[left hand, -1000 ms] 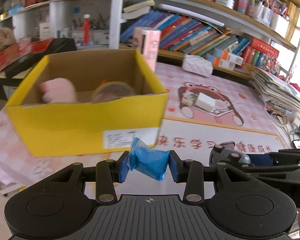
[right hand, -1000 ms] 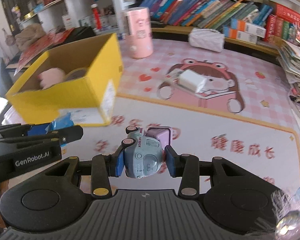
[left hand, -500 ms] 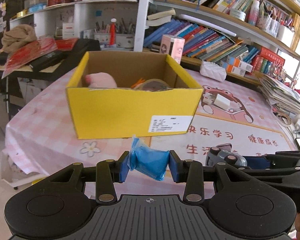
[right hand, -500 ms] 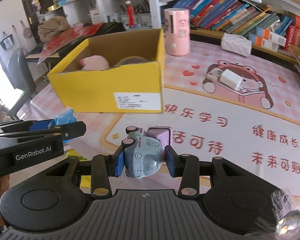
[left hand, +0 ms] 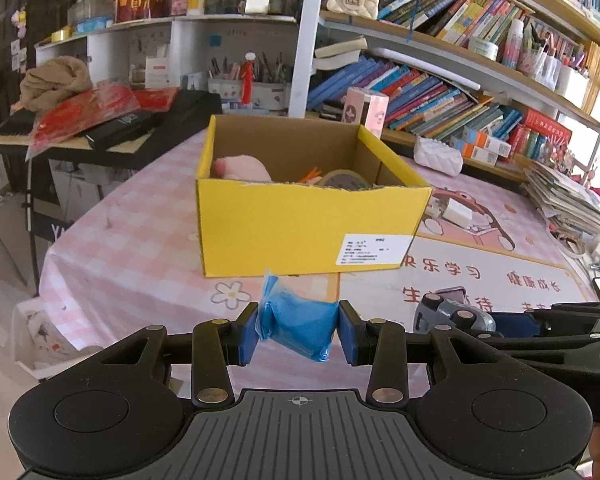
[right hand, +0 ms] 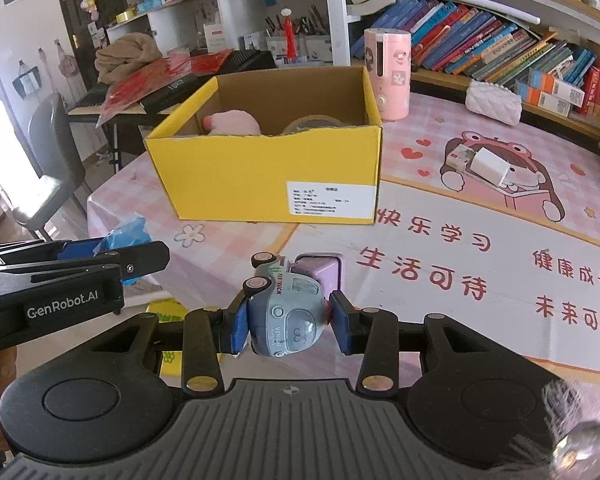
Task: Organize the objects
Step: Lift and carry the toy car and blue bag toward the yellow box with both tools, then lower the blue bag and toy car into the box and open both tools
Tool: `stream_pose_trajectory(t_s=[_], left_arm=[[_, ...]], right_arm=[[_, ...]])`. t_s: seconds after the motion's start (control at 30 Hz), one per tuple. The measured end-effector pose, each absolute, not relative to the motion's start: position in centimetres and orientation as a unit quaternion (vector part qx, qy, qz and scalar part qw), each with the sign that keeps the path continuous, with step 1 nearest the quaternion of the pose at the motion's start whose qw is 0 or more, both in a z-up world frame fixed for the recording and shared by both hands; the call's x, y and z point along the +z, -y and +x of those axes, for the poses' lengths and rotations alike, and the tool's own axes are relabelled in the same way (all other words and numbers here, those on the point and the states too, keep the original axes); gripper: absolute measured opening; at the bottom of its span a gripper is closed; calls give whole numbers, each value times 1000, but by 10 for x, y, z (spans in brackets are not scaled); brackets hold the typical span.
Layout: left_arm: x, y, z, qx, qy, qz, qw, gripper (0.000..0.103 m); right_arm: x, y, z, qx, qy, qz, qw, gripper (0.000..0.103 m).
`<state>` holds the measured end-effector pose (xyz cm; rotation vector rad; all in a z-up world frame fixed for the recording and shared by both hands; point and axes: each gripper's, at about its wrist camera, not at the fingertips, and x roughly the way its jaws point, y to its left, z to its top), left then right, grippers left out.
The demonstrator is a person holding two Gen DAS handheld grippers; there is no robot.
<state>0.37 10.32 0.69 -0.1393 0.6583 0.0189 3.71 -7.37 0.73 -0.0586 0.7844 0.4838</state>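
My left gripper is shut on a blue plastic packet, held above the table's near edge in front of the yellow cardboard box. My right gripper is shut on a grey toy truck with a lilac rear, to the right of the left gripper. The truck also shows in the left wrist view. The box is open on top and holds a pink plush toy and a roll of tape.
A pink-checked cartoon tablecloth covers the table. A white charger block, a pink cylinder and a white quilted pouch lie behind and right of the box. Bookshelves stand behind; a keyboard and a chair are at left.
Both grippers have drawn back from the box and risen, keeping hold of the packet and the truck. The box now looks smaller and farther away.
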Motion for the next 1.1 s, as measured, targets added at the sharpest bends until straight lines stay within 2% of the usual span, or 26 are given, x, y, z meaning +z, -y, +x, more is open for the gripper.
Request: stream_pose_trajectory(t_s=[0.67,1.1], left_arm=[[27,-123,27,7,-281,-61,958,38],[38,-124,100,38,-264,-55,962,38]], right_arm=[[36,53,56,225,-344,-28,911,39],[67,48,137,253,-301,-11,919,39]])
